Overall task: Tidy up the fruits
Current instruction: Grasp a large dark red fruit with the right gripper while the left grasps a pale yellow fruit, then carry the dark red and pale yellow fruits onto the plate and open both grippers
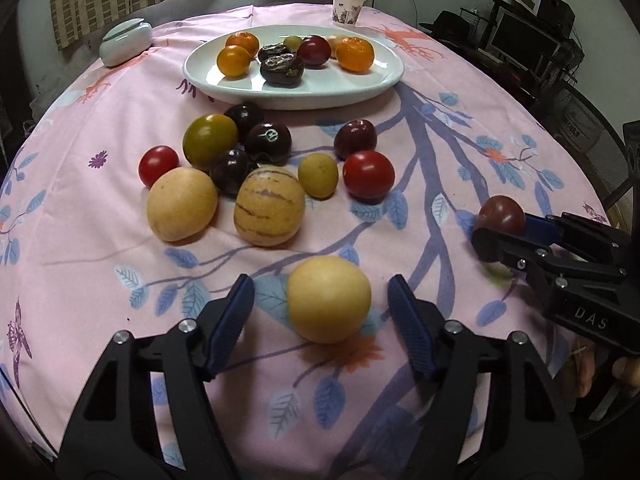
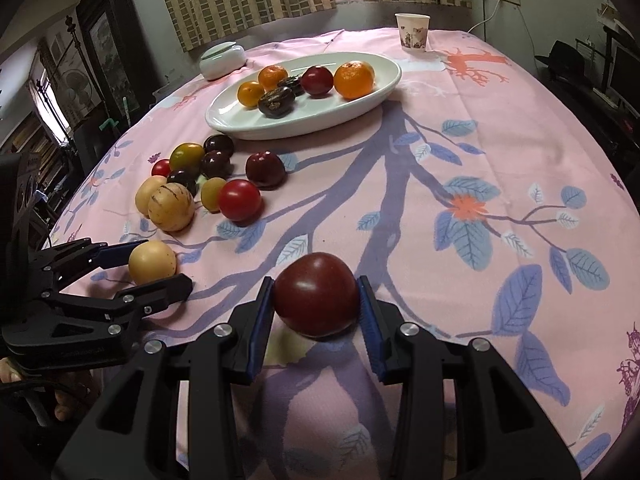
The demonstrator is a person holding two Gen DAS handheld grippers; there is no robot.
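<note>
Pink tablecloth (image 1: pixel 460 92) — plate (image 1: pixel 360 80) of oranges, plums; right fingers (image 2: pixel 366 312) clamping tomato (image 2: pixel 316 294), left fingers (image 1: pixel 240 304) apart.

Right gripper (image 2: pixel 316 300) at 6 o'clock, its blue pads (image 2: pixel 262 320) pressed on both sides of a dark red tomato (image 2: pixel 316 294) over the pink floral tablecloth (image 2: pixel 460 140). Left gripper (image 2: pixel 152 268) at 9 o'clock, its jaws straddling a pale yellow fruit (image 2: pixel 153 262). Loose fruits (image 2: pixel 208 184) cluster toward 10 o'clock. White oval plate (image 2: pixel 360 100) of fruit at 12 o'clock; paper cup (image 2: pixel 412 32) beyond it toward 1 o'clock.
</note>
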